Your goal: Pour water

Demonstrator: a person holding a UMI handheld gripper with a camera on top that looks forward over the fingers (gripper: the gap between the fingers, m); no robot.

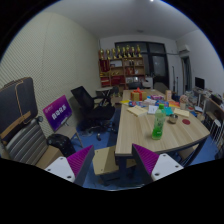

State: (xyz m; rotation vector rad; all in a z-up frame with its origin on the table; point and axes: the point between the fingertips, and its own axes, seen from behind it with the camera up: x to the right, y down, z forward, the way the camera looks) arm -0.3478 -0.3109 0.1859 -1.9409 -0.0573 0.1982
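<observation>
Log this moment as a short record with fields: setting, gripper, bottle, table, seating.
setting: office-like room with a shelf unit on the far wall
gripper: gripper open, nothing between the fingers, purple pads facing inward
bottle: green bottle standing upright near the table's front edge, well beyond the fingers
table: long wooden table crowded with small items farther back, too small to identify
seating: black office chair beside the table, away from the bottle
task progress: bottle not yet grasped
</observation>
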